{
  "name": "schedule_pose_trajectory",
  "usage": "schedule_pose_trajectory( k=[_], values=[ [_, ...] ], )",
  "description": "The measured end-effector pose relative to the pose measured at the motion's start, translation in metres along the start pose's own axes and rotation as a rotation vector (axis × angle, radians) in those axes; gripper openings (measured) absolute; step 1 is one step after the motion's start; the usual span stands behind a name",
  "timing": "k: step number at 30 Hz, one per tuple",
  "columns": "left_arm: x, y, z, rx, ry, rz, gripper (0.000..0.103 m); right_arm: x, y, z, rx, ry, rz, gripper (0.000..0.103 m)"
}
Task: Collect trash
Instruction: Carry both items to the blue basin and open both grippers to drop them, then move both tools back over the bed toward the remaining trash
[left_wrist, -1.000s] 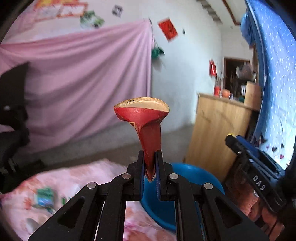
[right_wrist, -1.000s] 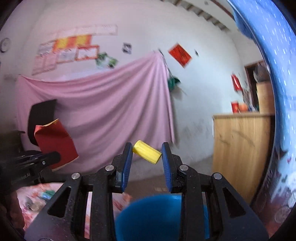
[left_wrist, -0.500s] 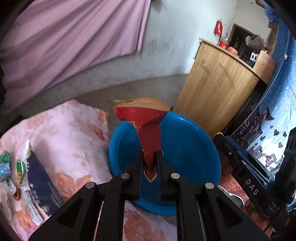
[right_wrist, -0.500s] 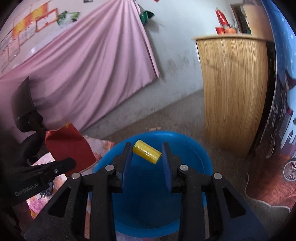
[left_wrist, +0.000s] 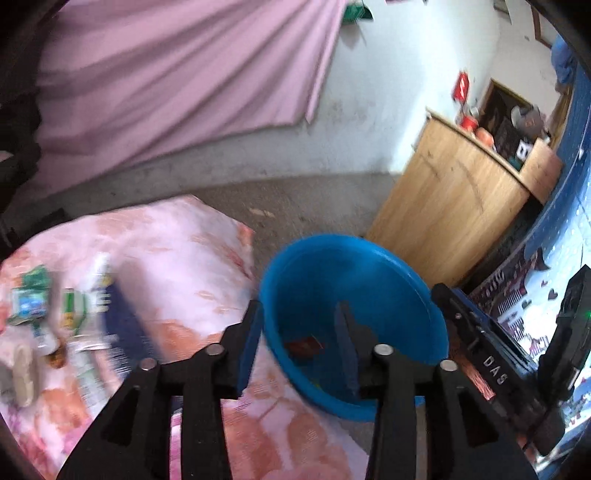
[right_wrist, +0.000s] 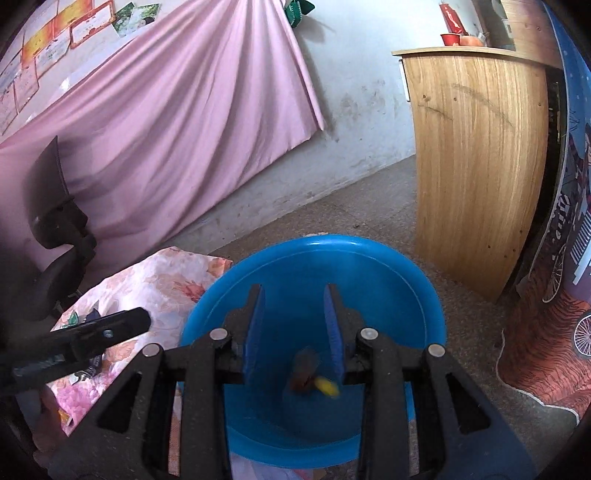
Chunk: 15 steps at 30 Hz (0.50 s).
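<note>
Two pieces of trash now lie inside the blue basin (right_wrist: 424, 295): red paper (left_wrist: 304, 347) and yellow piece (right_wrist: 327, 386). Left gripper (left_wrist: 299, 343), clamped on the paper a second ago, is opening, empty. Right gripper (right_wrist: 293, 325) is opening, empty. More litter (left_wrist: 74, 314) remains on the floral cloth (left_wrist: 192, 251).

One blue basin (right_wrist: 424, 295), one red wrapper (left_wrist: 304, 346), one yellow piece (right_wrist: 327, 387).

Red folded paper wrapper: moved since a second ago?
Yes. The red folded paper wrapper left the opening left gripper and now lies down inside the blue plastic basin.
</note>
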<state>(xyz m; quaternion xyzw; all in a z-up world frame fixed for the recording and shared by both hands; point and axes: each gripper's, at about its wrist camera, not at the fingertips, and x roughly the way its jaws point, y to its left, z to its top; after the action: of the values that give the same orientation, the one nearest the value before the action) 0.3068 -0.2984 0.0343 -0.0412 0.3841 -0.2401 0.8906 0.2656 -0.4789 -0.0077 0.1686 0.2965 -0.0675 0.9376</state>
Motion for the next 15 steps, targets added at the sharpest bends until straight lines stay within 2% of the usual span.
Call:
schedule_pose_trajectory(
  k=[2,6,7,8,10,13,15],
  values=[
    [-0.02,0.009,-0.005,-0.021,-0.067,0.023,0.053,-0.005,0.005,0.001,-0.008,-0.019,0.006,0.063],
    [-0.063,0.032,-0.019,-0.042,-0.187,0.096,0.059,-0.024,0.018,0.005,-0.026,-0.087,0.035,0.072],
    [-0.073,0.038,-0.023,-0.043,-0.215,0.115,0.067,-0.032,0.024,0.005,-0.034,-0.115,0.048,0.076],
    [-0.087,0.045,-0.028,-0.05,-0.252,0.138,0.082,-0.038,0.028,0.005,-0.038,-0.134,0.057,0.079],
    [-0.108,0.057,-0.037,-0.072,-0.32,0.167,0.094,-0.051,0.039,0.005,-0.051,-0.182,0.073,0.089],
    [-0.138,0.073,-0.052,-0.099,-0.402,0.213,0.096,-0.071,0.057,0.002,-0.072,-0.254,0.098,0.103],
    [-0.151,0.077,-0.058,-0.103,-0.439,0.253,0.098,-0.084,0.069,-0.001,-0.084,-0.305,0.115,0.103]
  ],
)
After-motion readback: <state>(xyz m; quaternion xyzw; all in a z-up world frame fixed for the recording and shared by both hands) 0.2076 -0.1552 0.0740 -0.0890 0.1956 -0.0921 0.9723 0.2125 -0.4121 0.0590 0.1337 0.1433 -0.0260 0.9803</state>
